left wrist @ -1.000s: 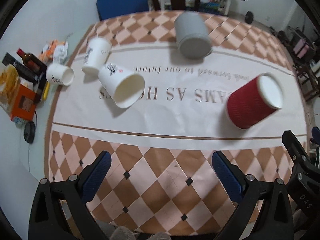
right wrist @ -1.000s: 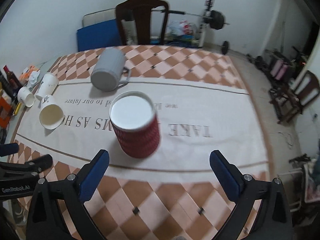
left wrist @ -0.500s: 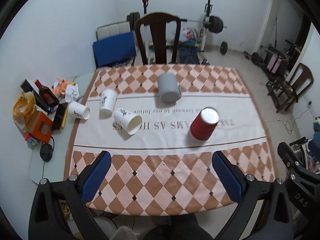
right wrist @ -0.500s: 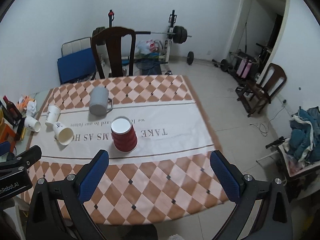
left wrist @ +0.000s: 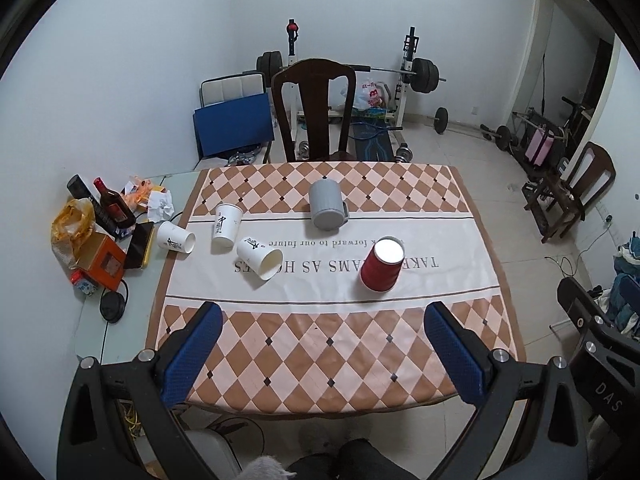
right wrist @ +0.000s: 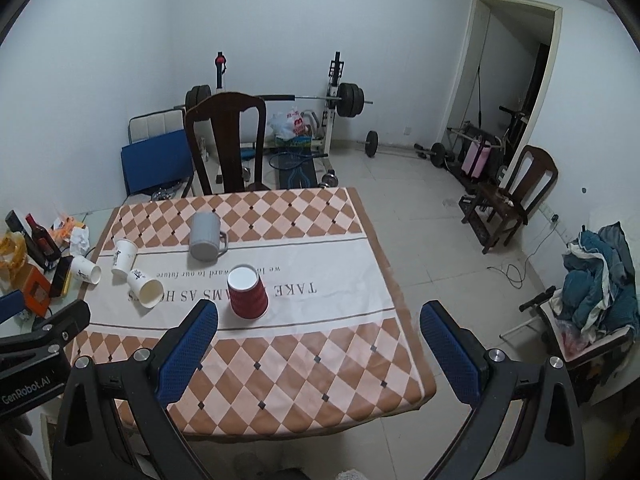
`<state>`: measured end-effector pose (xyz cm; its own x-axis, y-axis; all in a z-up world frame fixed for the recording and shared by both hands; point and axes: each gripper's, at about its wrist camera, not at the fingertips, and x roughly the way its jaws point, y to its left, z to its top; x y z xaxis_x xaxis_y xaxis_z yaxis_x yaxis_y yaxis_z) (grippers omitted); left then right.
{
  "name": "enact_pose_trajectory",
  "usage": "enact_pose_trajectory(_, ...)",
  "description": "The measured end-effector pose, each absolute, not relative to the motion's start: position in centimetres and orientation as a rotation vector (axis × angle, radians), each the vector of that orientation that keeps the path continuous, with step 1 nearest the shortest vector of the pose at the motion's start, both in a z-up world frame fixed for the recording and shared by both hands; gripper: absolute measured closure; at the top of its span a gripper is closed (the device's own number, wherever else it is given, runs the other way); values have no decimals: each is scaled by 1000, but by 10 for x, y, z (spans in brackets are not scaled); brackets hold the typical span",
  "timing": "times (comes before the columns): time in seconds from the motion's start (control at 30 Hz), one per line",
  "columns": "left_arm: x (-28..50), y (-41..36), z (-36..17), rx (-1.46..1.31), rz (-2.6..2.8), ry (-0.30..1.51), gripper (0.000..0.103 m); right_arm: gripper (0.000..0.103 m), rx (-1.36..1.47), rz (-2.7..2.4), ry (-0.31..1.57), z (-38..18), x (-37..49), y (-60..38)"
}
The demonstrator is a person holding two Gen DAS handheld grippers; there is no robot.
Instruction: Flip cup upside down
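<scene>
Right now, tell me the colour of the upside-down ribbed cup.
Red ribbed cup with a white base facing up, clearest in the left wrist view.

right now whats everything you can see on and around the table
red cup: 1, red, upside down on the cloth's white band
grey mug: 1, grey, upside down behind the red cup
paper cups: 3, white, left part of the table; two on their sides, one upside down
tablecloth: 1, brown and cream checks
bottle: 1, dark, side table at left
orange box: 1, orange, side table
chair: 1, dark wood, behind the table
barbell: 1, black, by the back wall
left gripper: open, empty
right gripper: open, empty
</scene>
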<state>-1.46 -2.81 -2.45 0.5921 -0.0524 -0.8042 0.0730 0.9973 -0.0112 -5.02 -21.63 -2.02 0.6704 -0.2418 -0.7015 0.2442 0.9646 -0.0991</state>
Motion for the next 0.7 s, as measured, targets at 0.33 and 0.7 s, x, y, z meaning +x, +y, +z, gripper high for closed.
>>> enact_pose_trajectory(0.33,-29,-35,-11,25,-38,920,0,0,-12,-234,801,-4,-59,-224)
enact_pose_trajectory(0.7,-37,-34,-1,25,-27,906,0,0,-14,-216,787,9,-66,-223)
